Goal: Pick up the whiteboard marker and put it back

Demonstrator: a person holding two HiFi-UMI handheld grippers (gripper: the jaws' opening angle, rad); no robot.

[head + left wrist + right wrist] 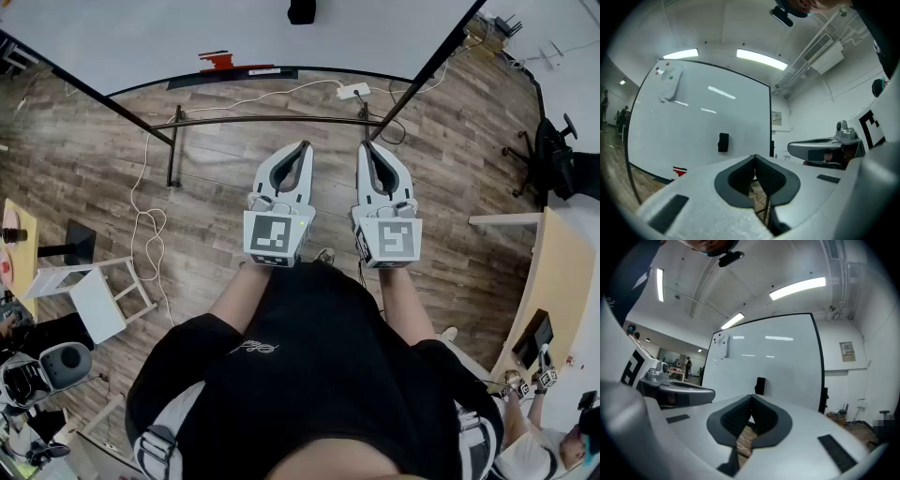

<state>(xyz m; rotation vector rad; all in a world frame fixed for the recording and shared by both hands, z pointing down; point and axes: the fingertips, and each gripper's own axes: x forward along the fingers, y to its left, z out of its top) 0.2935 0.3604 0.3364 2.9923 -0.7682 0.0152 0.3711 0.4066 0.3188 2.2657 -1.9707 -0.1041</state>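
Observation:
A large whiteboard (244, 33) stands ahead of me. On its tray (234, 75) lie red markers (220, 62), also seen as red markers (679, 171) low on the board in the left gripper view. A black eraser (301, 11) sticks to the board. My left gripper (305, 146) and right gripper (365, 147) are held out level, side by side, well short of the tray. Both are shut with nothing between the pads, as the left gripper (755, 157) and the right gripper (751, 397) show in their own views.
The whiteboard's stand bar (272, 120) and slanted legs cross the wooden floor in front. A white power strip (353, 91) with a trailing cable lies near it. A white stool (94, 292) is at the left, a desk (562, 281) and an office chair (553, 155) at the right.

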